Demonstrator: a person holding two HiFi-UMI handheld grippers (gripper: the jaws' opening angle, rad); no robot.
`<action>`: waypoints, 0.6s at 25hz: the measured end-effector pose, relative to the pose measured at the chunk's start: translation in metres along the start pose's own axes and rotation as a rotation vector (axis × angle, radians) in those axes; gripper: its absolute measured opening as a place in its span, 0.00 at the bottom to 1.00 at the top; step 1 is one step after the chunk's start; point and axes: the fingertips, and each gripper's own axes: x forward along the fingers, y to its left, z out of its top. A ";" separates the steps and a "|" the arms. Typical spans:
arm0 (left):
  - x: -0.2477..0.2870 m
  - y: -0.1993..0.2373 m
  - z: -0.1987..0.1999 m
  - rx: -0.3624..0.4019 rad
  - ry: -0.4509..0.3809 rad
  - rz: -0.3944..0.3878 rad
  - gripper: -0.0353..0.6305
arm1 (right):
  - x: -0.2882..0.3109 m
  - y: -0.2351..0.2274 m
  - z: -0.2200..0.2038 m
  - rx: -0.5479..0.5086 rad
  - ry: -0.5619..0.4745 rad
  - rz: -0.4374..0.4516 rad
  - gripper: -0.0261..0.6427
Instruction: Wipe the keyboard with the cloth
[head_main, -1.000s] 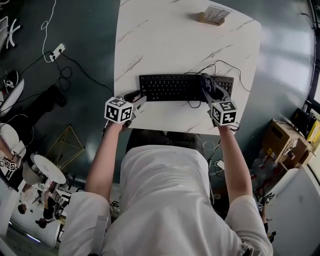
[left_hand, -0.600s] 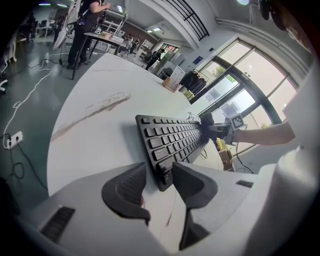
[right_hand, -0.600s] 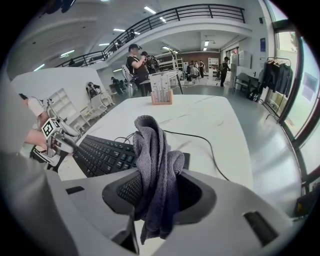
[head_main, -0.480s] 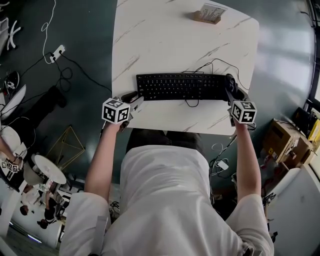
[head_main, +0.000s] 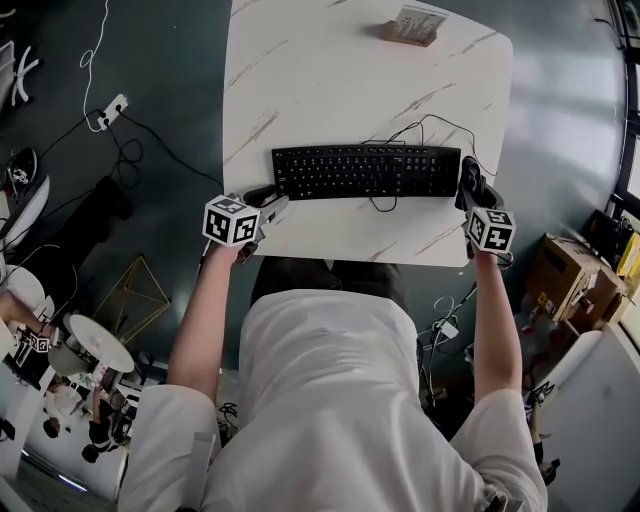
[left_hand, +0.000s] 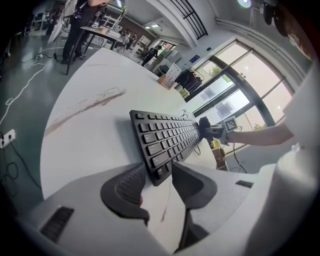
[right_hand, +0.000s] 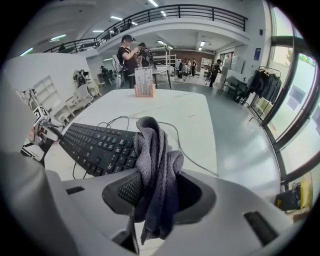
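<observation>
While the left gripper (head_main: 268, 203) stands wide at the left end of the keyboard (head_main: 365, 172), the right gripper (head_main: 472, 198) clamps the cloth (right_hand: 156, 160)
Left jaws, just closing, frame the keyboard's near corner without pressing it; cloth sits bunched just off the keyboard's right end

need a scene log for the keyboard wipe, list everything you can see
table: 1, white veined, centre
keyboard: 1, black, table's near half
card holder: 1, tan, table's far edge
cloth: 1, grey, in the right tongs
power strip: 1, white, floor left
cardboard boxes: several, brown, floor right
people: several, dark clothes, behind the table
left tongs: 1, grey, jaws apart, just been closing, keyboard's left corner between them
right tongs: 1, grey, shut on cloth, by keyboard's right end
</observation>
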 end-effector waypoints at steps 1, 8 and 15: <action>0.000 0.000 0.001 0.002 0.001 -0.007 0.29 | 0.003 0.008 -0.004 0.001 0.004 0.006 0.29; 0.000 0.000 0.001 0.010 0.002 -0.039 0.30 | 0.006 0.035 -0.010 0.155 -0.057 -0.066 0.29; 0.000 -0.001 0.001 0.026 0.018 -0.064 0.30 | 0.002 0.055 -0.002 0.163 -0.081 -0.082 0.29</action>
